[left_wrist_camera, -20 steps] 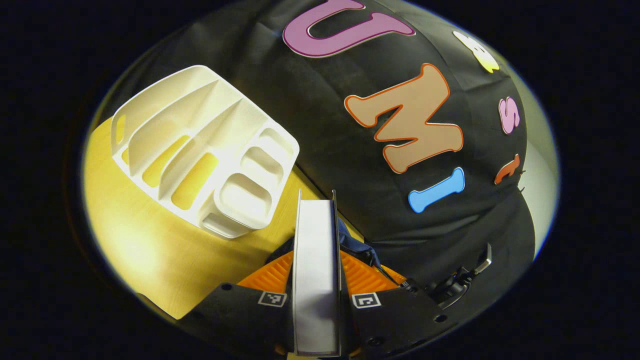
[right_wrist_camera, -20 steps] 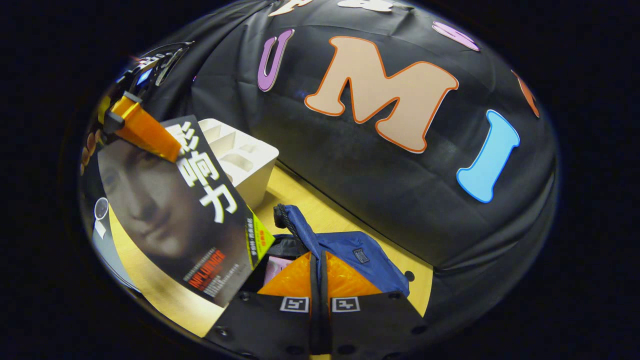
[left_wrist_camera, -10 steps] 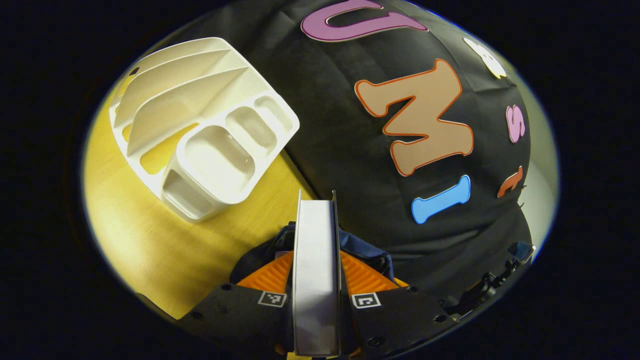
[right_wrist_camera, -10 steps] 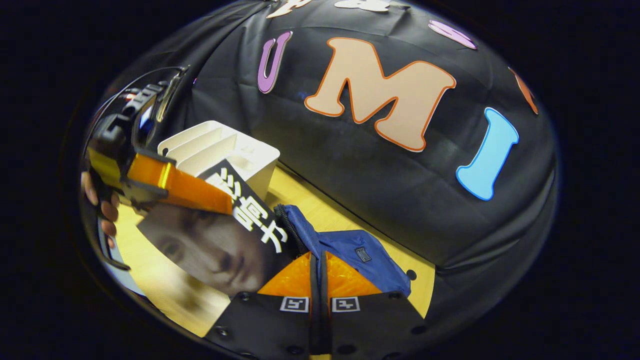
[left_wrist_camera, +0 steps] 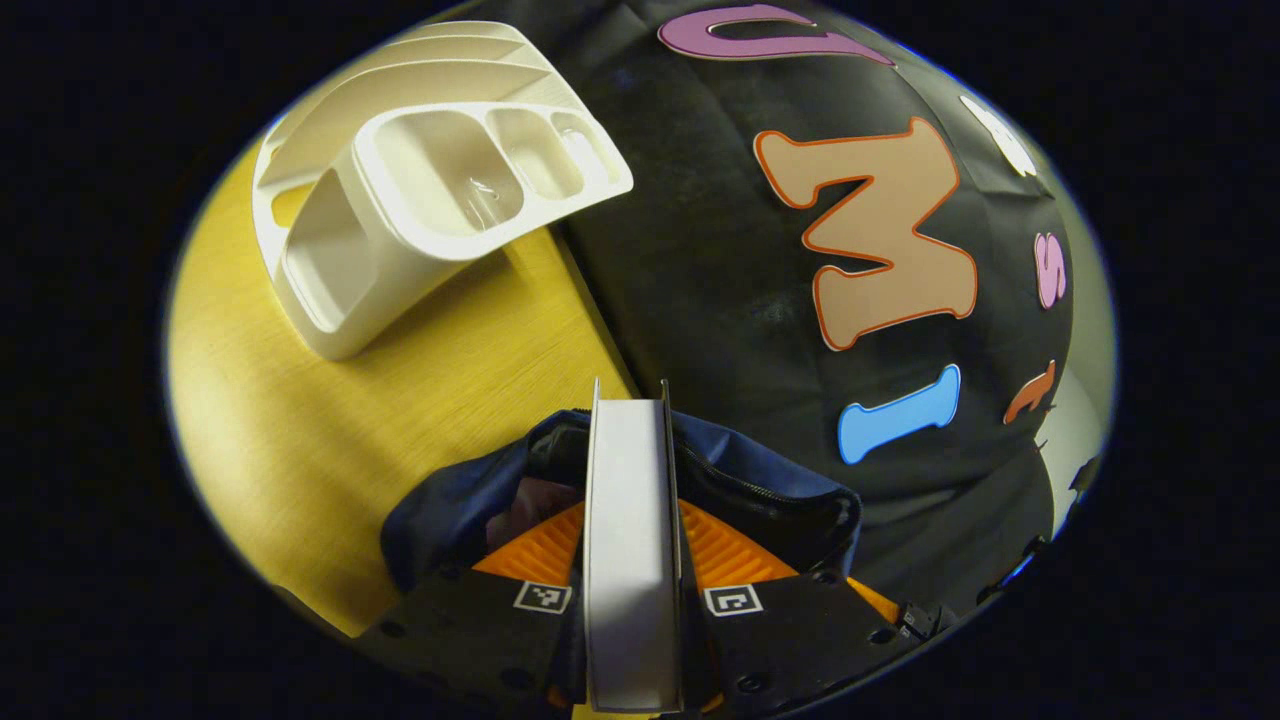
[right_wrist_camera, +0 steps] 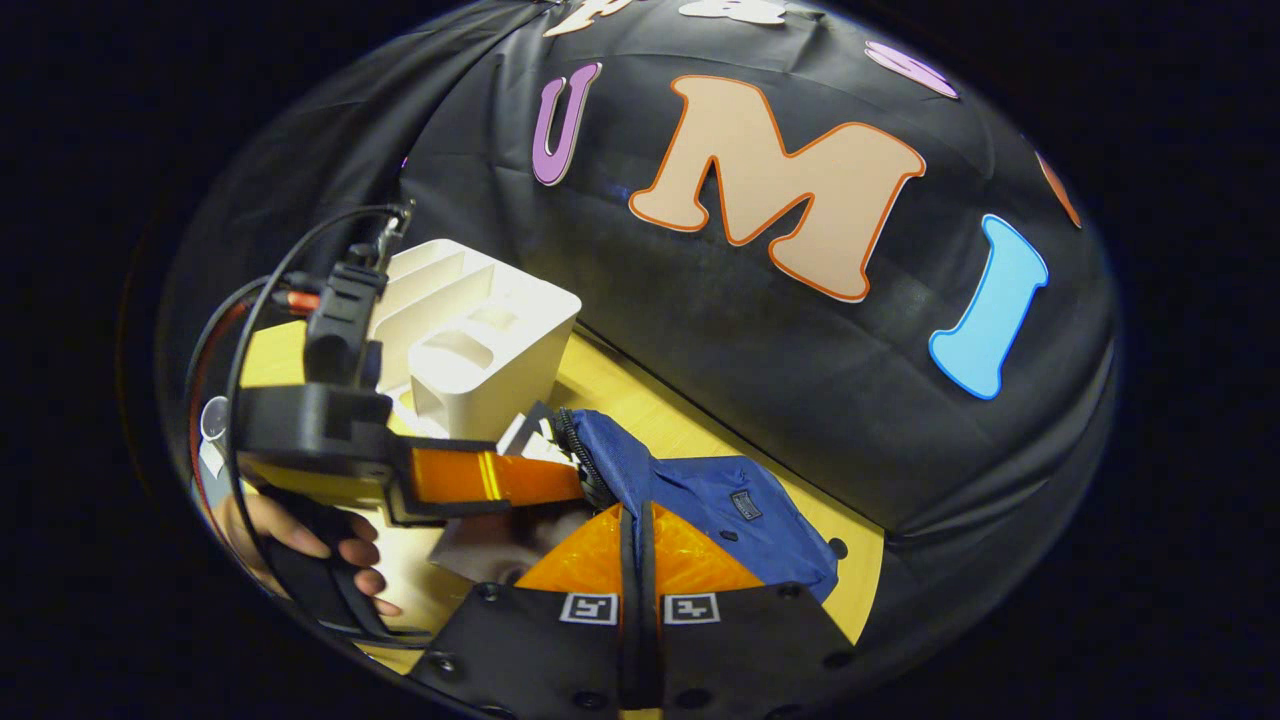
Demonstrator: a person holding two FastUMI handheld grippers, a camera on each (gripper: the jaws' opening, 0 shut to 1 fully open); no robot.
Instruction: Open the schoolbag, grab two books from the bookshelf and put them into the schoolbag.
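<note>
My left gripper [left_wrist_camera: 630, 530] is shut on a book [left_wrist_camera: 628, 460], held edge-on with its white page block toward the camera. The book's far end sits in the open mouth of the blue schoolbag [left_wrist_camera: 440, 505]. In the right gripper view, the left gripper [right_wrist_camera: 560, 482] reaches in from the left, a hand [right_wrist_camera: 300, 530] holding it, and the book's dark cover [right_wrist_camera: 490, 535] slants down behind the schoolbag's raised zip flap [right_wrist_camera: 600, 460]. My right gripper [right_wrist_camera: 636, 515] is shut at that flap's edge, holding it up. The white bookshelf [left_wrist_camera: 430, 190] stands with no books in it.
The yellow wooden table [left_wrist_camera: 330, 420] carries the bookshelf [right_wrist_camera: 480, 340] at the back left and the schoolbag [right_wrist_camera: 740, 520] in front of the black cloth wall. A cable [right_wrist_camera: 250, 340] loops off the left gripper's body.
The left gripper has tipped forward and down, carrying the book from above the table into the schoolbag's mouth. The right gripper has stayed in place on the flap.
</note>
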